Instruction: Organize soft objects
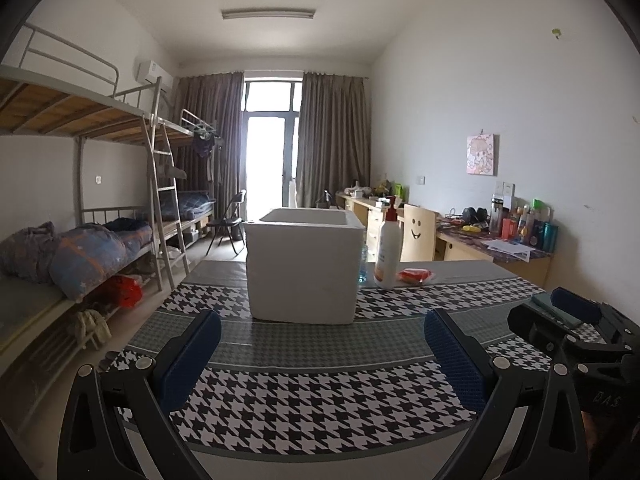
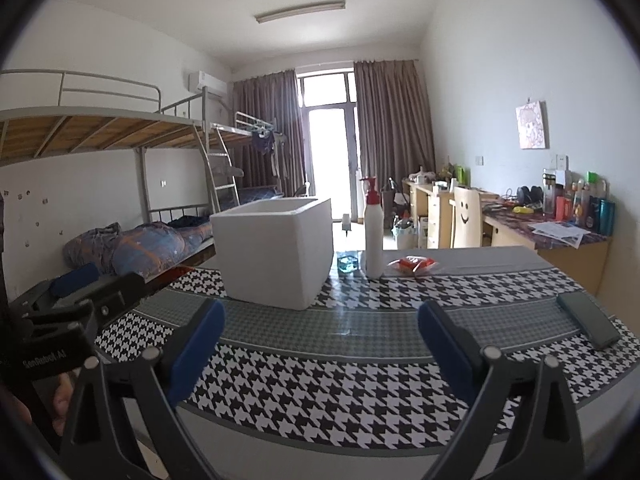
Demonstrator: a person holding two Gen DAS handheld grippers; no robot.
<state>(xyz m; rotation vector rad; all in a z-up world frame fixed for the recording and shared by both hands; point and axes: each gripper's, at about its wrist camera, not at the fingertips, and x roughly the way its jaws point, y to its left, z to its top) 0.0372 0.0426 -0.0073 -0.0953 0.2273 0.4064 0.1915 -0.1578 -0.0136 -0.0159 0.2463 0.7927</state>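
A white foam box (image 1: 302,270) stands open-topped on the houndstooth tablecloth (image 1: 320,384); it also shows in the right wrist view (image 2: 276,252). A red and white soft packet (image 1: 415,275) lies behind it to the right, also seen in the right wrist view (image 2: 414,265). My left gripper (image 1: 322,324) is open and empty, low over the table in front of the box. My right gripper (image 2: 320,312) is open and empty, beside the left one, which shows at the left edge (image 2: 76,292).
A white pump bottle (image 1: 387,248) (image 2: 373,232) and a blue-liquid glass bottle (image 2: 347,264) stand behind the box. A dark phone (image 2: 590,322) lies at the table's right. Bunk beds stand left, desks and a chair right.
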